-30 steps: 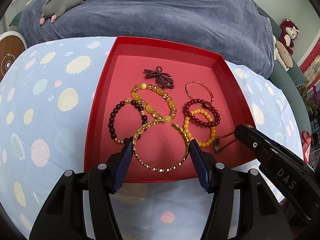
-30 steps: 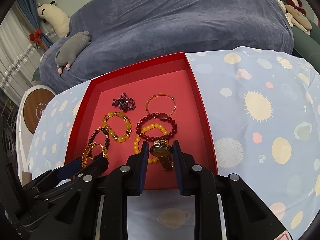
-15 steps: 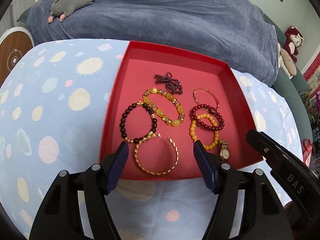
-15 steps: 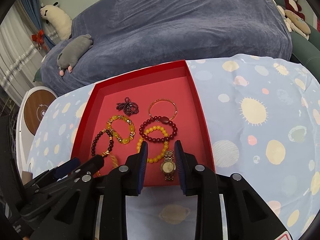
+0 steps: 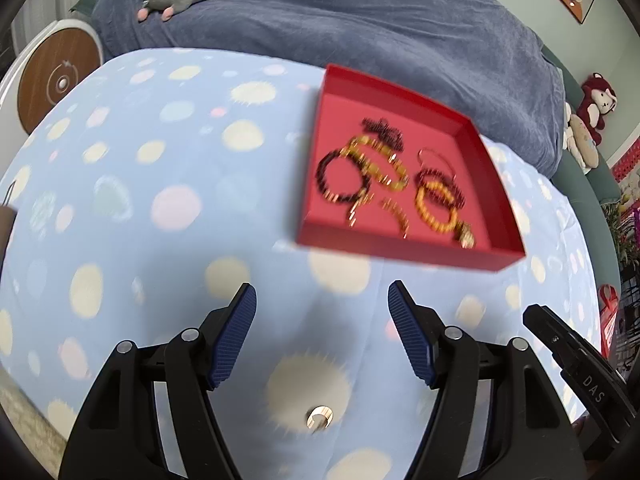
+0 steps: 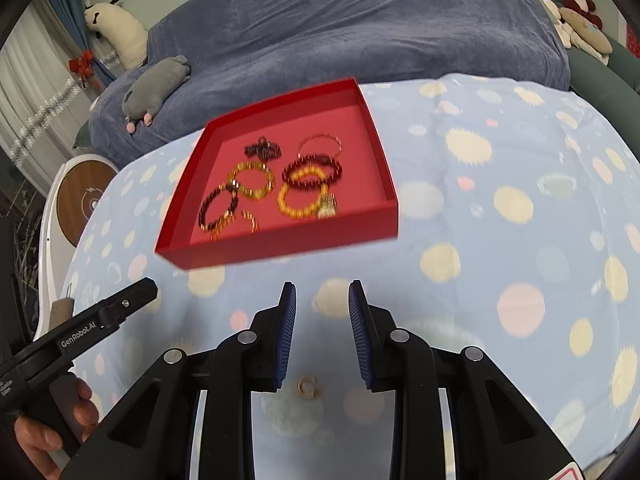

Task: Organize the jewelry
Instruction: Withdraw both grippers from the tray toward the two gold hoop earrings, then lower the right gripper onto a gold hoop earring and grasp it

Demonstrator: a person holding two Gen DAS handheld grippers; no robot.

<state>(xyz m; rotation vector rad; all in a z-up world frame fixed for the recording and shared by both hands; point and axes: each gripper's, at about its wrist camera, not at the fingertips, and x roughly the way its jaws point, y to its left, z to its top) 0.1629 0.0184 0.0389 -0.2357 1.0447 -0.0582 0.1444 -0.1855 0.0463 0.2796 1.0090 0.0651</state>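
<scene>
Spotted cloth (image 5: 168, 184): small gold ring (image 5: 319, 417), blurry, lies beneath empty left claw (image 5: 322, 330).

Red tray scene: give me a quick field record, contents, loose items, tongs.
tray: red tray on the spotted blue cloth
contents: beaded bracelets, gold open bangle, watch, blurred
loose item: small gold ring on cloth, outside tray
left tongs: open, nothing between, jaws just widened
right tongs: open narrowly, nothing held
position: both sets of tongs short of the tray's near wall

Blue-covered sofa (image 6: 360, 20), curtained window (image 6: 24, 80), pale-green wall (image 5: 600, 40).
</scene>
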